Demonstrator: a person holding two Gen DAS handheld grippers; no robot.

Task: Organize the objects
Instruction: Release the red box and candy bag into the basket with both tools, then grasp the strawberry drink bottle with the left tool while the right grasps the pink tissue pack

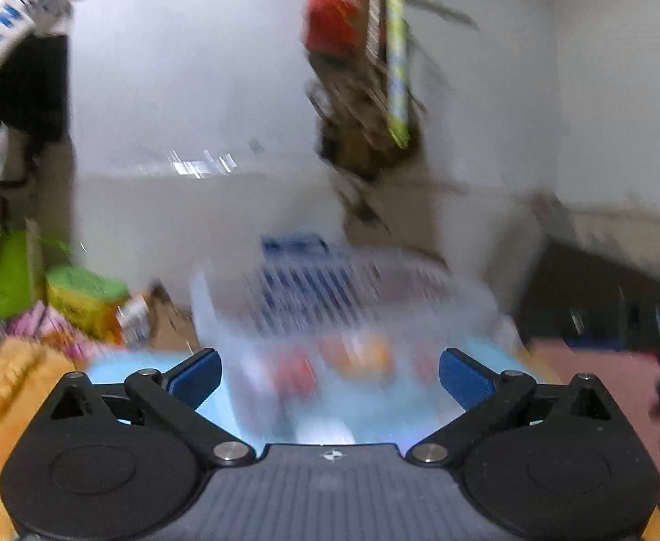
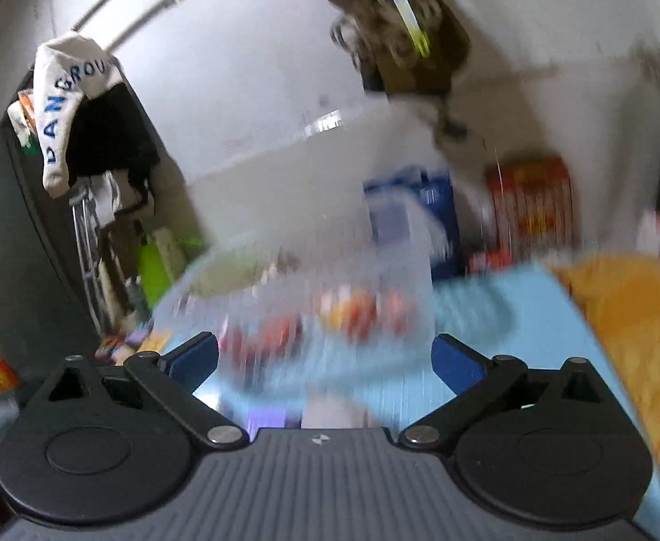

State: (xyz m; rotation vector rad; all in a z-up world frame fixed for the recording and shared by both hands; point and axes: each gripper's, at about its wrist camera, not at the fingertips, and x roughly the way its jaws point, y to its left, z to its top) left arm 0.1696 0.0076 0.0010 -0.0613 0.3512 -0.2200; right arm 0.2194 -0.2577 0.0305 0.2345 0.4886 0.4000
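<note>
Both the left hand-held gripper (image 1: 330, 376) and right hand-held gripper (image 2: 325, 360) are standing spread, pinching nothing, facing a blurred clear bin (image 1: 343, 311) on the blue surface (image 2: 487, 311).

White cloth (image 2: 66, 103) reads "DANGROU"

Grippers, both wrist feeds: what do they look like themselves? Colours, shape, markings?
Both look alike. The left gripper and right gripper each have a grey ribbed body with a small round black-and-white mark at its front edge, two black round housings, black linkage arms with silver pivot pins, and jaws faced with blue pads. No cables, sleeves or hands show clearly.
</note>
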